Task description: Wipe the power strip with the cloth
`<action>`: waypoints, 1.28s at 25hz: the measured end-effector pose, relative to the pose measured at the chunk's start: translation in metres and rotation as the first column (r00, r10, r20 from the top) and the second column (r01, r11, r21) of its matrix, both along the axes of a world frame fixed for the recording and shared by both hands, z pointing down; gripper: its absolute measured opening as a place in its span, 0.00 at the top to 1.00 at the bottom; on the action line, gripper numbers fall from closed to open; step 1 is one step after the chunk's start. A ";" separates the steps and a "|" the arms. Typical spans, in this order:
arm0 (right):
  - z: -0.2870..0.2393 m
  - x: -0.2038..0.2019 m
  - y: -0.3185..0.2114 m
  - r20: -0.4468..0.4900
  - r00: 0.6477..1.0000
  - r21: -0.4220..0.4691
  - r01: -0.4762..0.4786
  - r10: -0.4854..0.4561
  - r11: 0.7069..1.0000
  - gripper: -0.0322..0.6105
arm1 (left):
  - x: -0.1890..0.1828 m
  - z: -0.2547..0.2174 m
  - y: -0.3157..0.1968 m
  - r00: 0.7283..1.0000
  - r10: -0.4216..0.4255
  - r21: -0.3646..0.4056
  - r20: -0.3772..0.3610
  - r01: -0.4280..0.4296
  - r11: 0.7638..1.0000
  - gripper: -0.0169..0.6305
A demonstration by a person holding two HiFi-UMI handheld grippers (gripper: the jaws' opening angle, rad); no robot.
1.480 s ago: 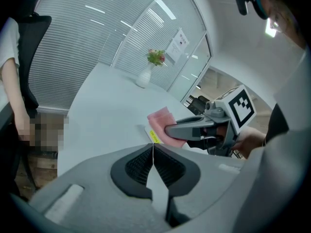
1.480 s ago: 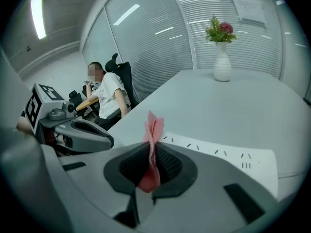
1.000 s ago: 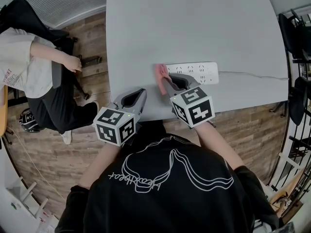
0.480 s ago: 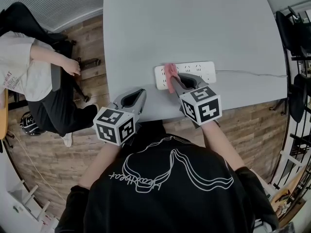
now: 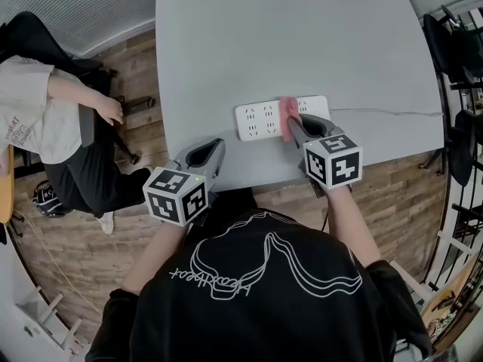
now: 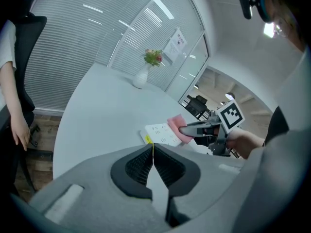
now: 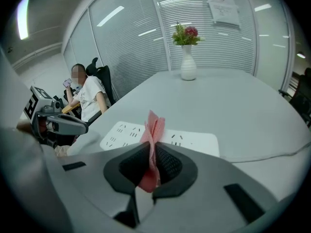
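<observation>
Right gripper [image 5: 290, 124]: fingers clamped on the pink cloth [image 5: 287, 110], now pressed on the right part of the white power strip [image 5: 260, 119], having travelled there from its left end. Left gripper [image 5: 205, 154]: fingers closed, empty, unmoved at the near edge of the grey surface [image 5: 226, 51].

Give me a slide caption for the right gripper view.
Right gripper pinching a pink cloth over the white power strip, with a flower vase beyond.

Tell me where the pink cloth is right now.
In the head view, the pink cloth is pinched by the right gripper and lies on the right half of the white power strip, near the table's front edge.
</observation>
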State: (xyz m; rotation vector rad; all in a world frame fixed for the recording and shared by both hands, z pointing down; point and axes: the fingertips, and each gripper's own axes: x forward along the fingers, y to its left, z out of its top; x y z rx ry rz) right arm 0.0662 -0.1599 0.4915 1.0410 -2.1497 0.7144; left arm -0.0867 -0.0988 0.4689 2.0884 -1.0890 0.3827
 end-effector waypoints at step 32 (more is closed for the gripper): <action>0.001 0.097 -0.017 -0.086 0.978 0.024 -0.187 0.189 0.982 0.89 | 0.004 0.006 0.000 1.000 0.019 -0.020 -0.009 -0.019 1.000 0.95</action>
